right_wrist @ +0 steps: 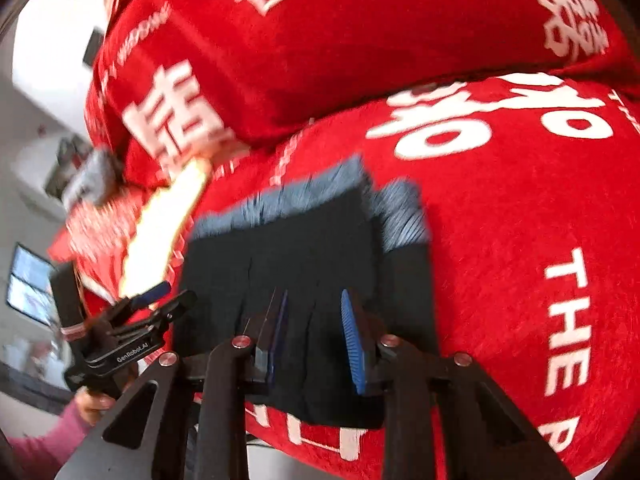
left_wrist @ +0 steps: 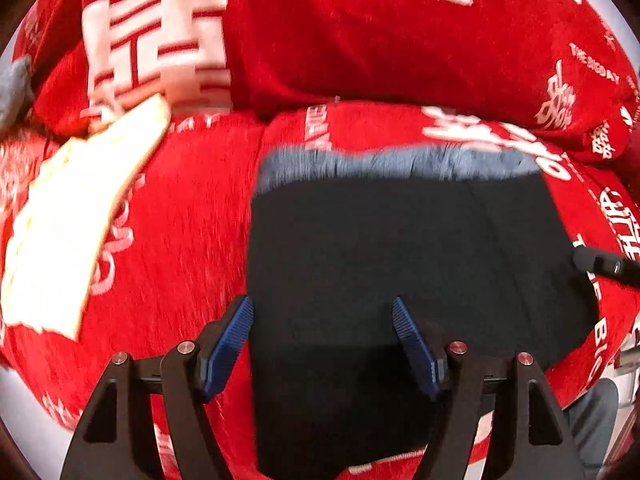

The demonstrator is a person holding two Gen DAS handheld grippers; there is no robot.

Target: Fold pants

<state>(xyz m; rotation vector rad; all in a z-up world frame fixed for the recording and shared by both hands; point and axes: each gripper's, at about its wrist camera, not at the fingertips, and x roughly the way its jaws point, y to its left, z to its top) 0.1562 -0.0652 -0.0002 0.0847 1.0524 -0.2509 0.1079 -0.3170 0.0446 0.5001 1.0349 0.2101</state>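
Observation:
Dark folded pants (left_wrist: 400, 260) lie flat on the red printed cover (left_wrist: 180, 220), their grey-blue ribbed waistband (left_wrist: 392, 162) at the far edge. My left gripper (left_wrist: 324, 320) hovers over the pants' near left part, jaws wide open and nothing between the blue pads. In the right wrist view the pants (right_wrist: 312, 248) show one layer overlapping another, with the waistband (right_wrist: 288, 196) stepped. My right gripper (right_wrist: 316, 336) sits over their near edge, jaws narrowly apart, with no cloth visibly pinched. The left gripper (right_wrist: 168, 294) appears at the left, held by a hand (right_wrist: 94, 400) in a pink sleeve.
A cream cloth (left_wrist: 72, 220) lies left of the pants on the cover. Red back cushions (left_wrist: 360, 32) with white characters rise behind. A grey item (left_wrist: 14, 88) sits at the far left. The cover's front edge drops off near my grippers; the right gripper's tip (left_wrist: 600, 266) pokes in from the right.

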